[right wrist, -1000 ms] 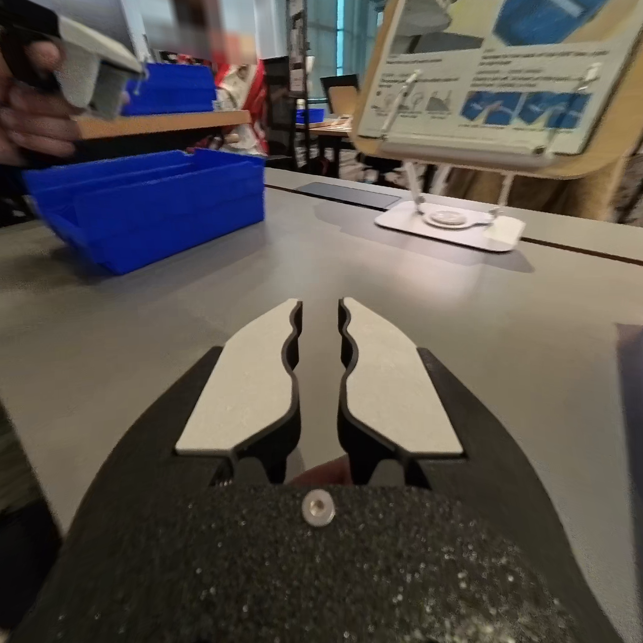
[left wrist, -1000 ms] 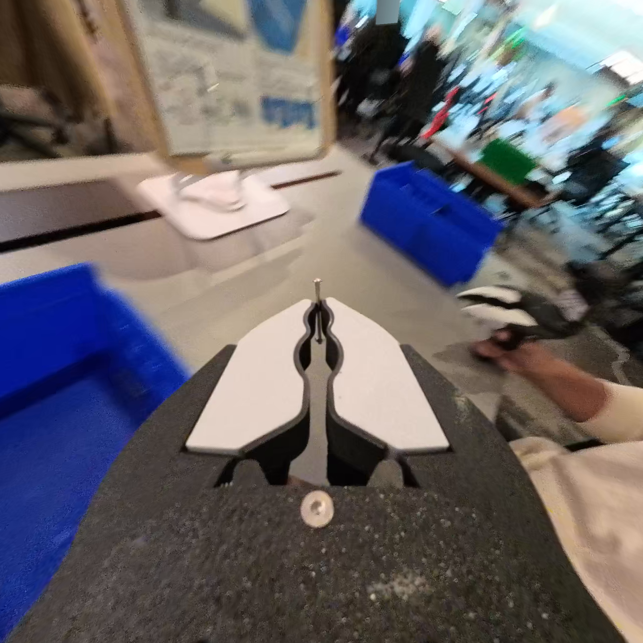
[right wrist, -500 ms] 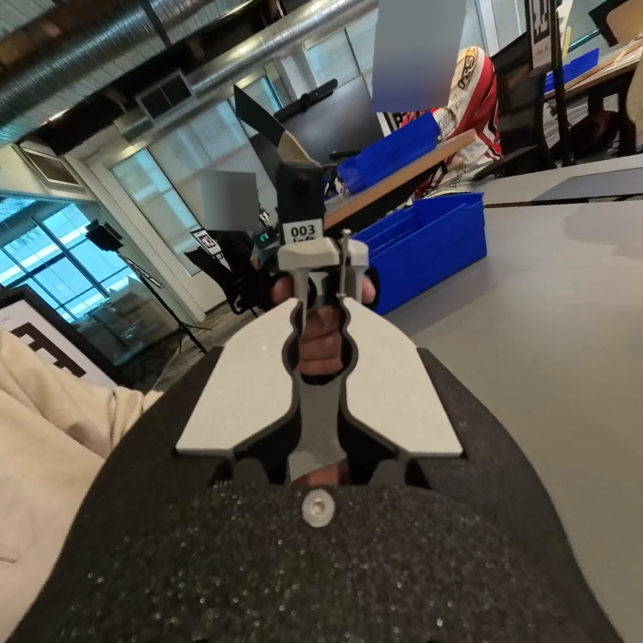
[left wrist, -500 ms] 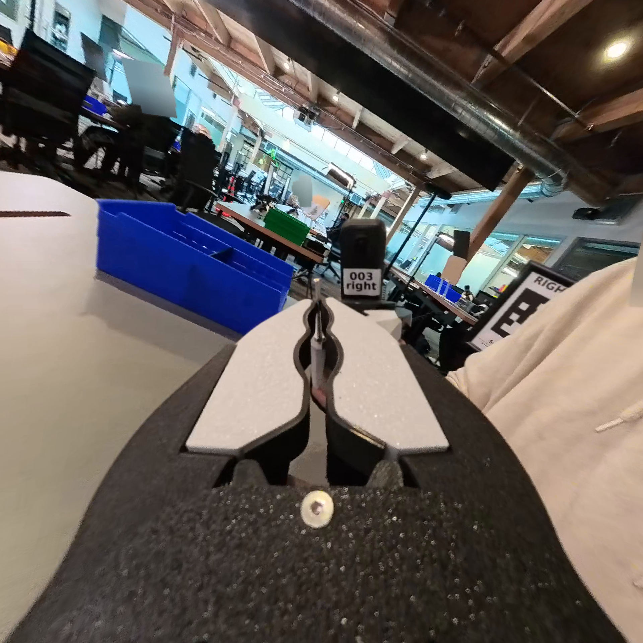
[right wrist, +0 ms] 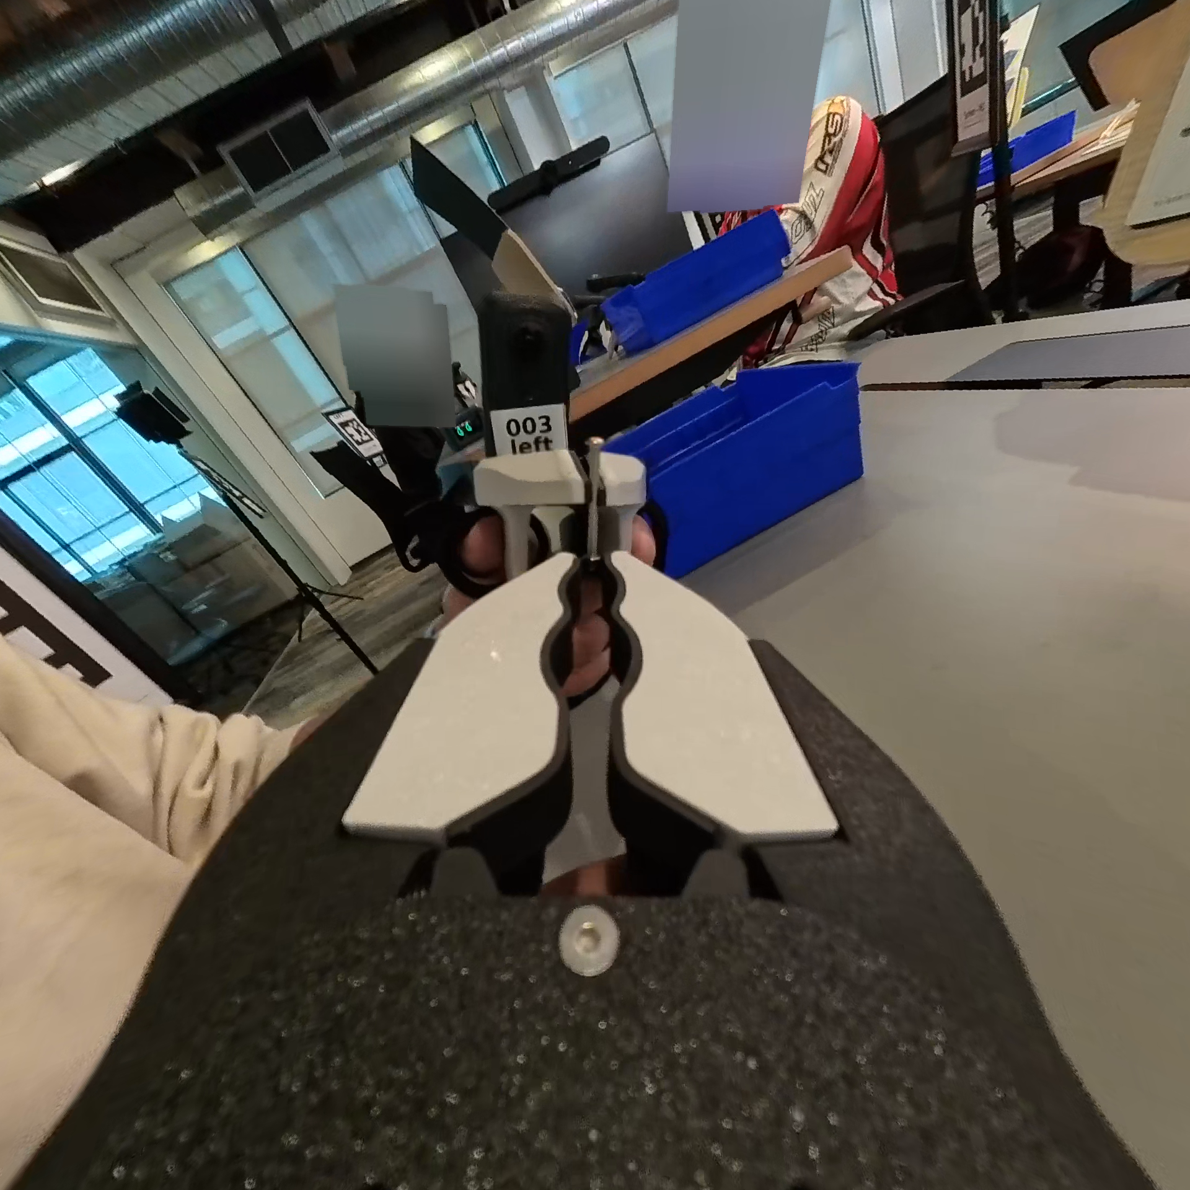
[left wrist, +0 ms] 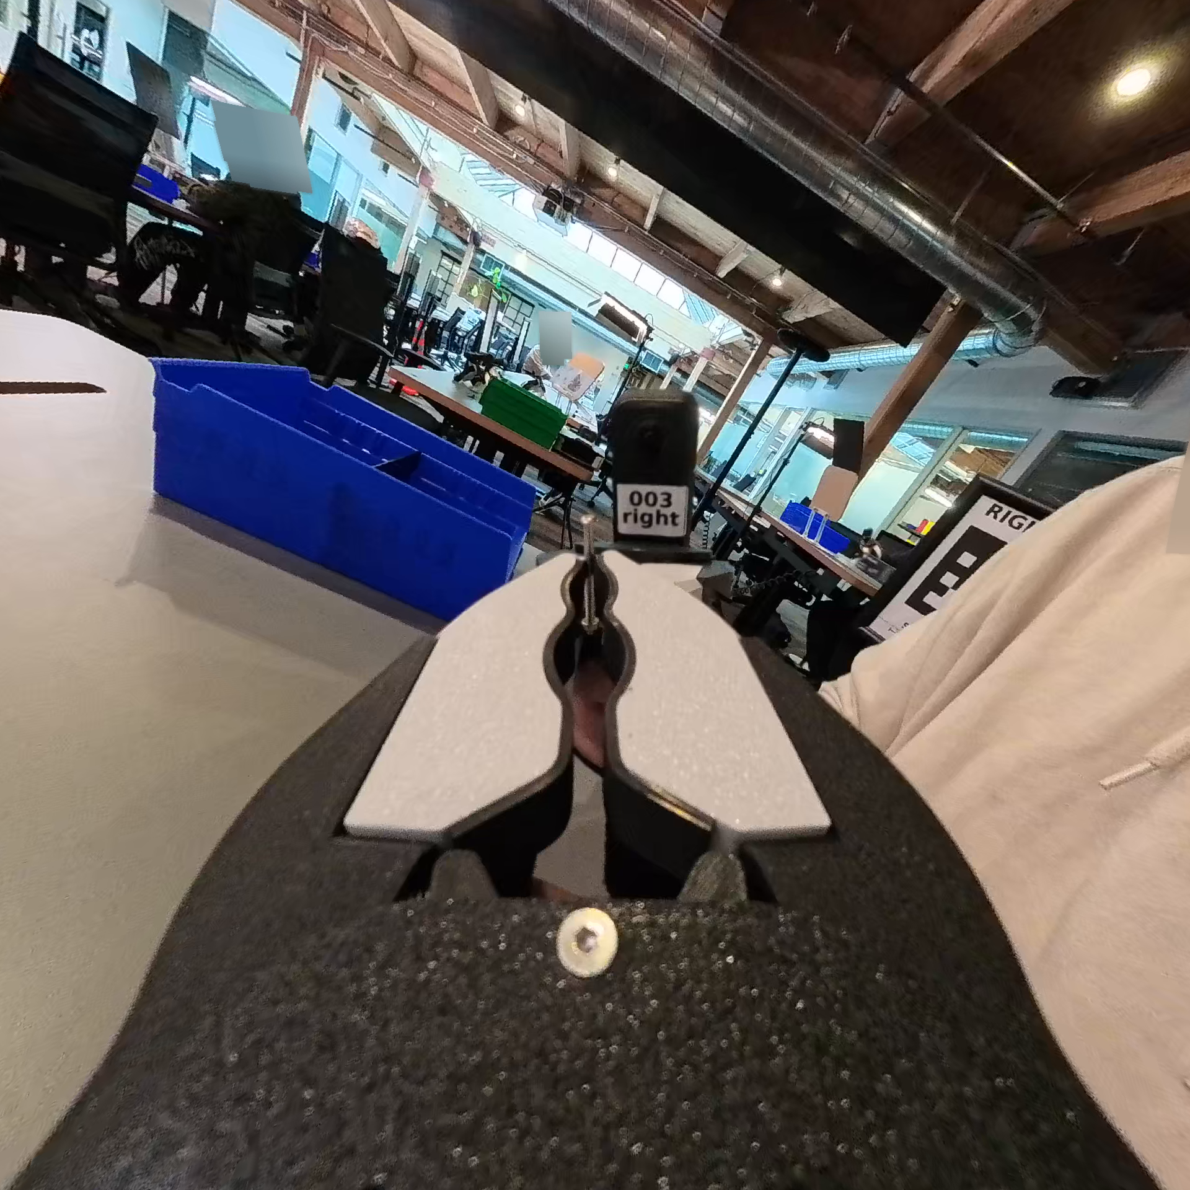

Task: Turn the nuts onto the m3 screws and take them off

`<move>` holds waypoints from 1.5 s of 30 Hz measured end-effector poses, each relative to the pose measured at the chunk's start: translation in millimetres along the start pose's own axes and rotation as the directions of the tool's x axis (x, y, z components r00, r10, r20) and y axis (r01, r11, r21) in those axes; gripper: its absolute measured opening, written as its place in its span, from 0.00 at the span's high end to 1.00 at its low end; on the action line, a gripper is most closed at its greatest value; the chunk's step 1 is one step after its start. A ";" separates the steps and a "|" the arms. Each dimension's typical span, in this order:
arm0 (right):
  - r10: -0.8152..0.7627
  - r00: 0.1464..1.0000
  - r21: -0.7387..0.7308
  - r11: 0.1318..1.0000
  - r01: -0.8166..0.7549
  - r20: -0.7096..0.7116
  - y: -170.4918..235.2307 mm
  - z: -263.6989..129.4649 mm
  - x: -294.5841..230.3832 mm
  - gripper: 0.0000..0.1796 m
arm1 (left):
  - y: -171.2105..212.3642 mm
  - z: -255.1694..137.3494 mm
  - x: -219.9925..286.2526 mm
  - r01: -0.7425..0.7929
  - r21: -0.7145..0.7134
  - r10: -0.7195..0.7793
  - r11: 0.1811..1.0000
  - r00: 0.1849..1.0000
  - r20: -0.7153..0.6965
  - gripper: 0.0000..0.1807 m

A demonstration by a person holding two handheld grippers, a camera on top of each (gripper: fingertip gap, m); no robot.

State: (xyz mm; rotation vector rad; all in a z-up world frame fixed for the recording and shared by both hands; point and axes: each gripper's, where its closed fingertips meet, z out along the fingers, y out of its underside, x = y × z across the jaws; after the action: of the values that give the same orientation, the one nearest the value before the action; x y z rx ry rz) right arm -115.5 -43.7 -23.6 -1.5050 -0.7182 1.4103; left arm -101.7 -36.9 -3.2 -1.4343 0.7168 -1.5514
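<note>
In the left wrist view, a pale grey surface fills the left side, and a blue compartmented bin stands on it near its far edge. At centre, the left gripper has its jaws clamped together on a thin M3 screw, which stands upright between the tips and pokes out above them. Just behind the screw the right gripper's camera body, with a white label, faces this way. To the right is a cream sleeve of the person holding the tools.

In the right wrist view, the cream sleeve lies at the left edge. At centre, the right gripper has its jaws drawn nearly together at the tips, right at the lower end of the screw; whether they pinch a nut there I cannot tell, as it is too small to see. The left gripper faces this one, holding the screw upright, with a hand wrapped round its handle. To the right, the blue bin sits on the grey surface, well apart from both tools.
</note>
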 end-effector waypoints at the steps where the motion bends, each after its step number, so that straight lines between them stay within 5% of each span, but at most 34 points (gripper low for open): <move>1: -0.016 1.000 -0.015 1.000 0.016 -0.006 1.5 -0.7 0.4 0.97 | 1.4 -1.0 0.0 -0.002 -0.006 0.002 1.000 1.000 0.002 0.99; 9: -0.193 0.980 -0.203 0.962 0.182 -0.037 22.4 -11.1 5.2 0.97 | 24.7 -9.2 -2.8 -0.067 -0.150 0.074 0.986 0.996 0.048 0.99; 12: -0.249 0.968 -0.297 0.925 0.235 -0.011 29.8 -18.4 7.2 0.97 | 27.6 -15.5 -4.6 -0.125 -0.226 0.146 0.966 0.986 0.079 0.89; 20: -0.386 0.920 -0.469 0.803 0.369 0.062 43.5 -26.4 5.8 0.97 | 40.4 -14.2 7.1 -0.303 -0.450 0.334 0.840 0.943 -0.011 0.89; 27: -0.391 0.915 -0.471 0.791 0.391 0.102 44.5 -27.3 -4.7 0.97 | 52.4 -8.6 11.1 -0.337 -0.515 0.353 0.788 0.933 -0.070 0.87; 29: -0.405 0.909 -0.470 0.787 0.400 0.095 44.5 -28.3 -4.4 0.97 | 54.3 -9.3 9.8 -0.338 -0.518 0.355 0.786 0.932 -0.069 0.97; 34: -0.395 0.915 -0.444 0.808 0.387 0.079 39.6 -31.0 -3.6 0.97 | 59.2 -12.8 7.4 -0.338 -0.528 0.361 0.779 0.931 -0.063 0.98; 45: -0.314 0.947 -0.296 0.900 0.321 0.074 24.9 -27.6 -9.8 0.93 | 54.8 -18.1 4.7 -0.262 -0.366 0.275 0.893 0.961 -0.018 0.98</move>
State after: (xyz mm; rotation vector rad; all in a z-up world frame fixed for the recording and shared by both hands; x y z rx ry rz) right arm -94.8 -68.8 -44.0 -1.5177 -1.1839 1.1054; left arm -107.3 -68.2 -51.6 -1.5456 1.1793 -1.2164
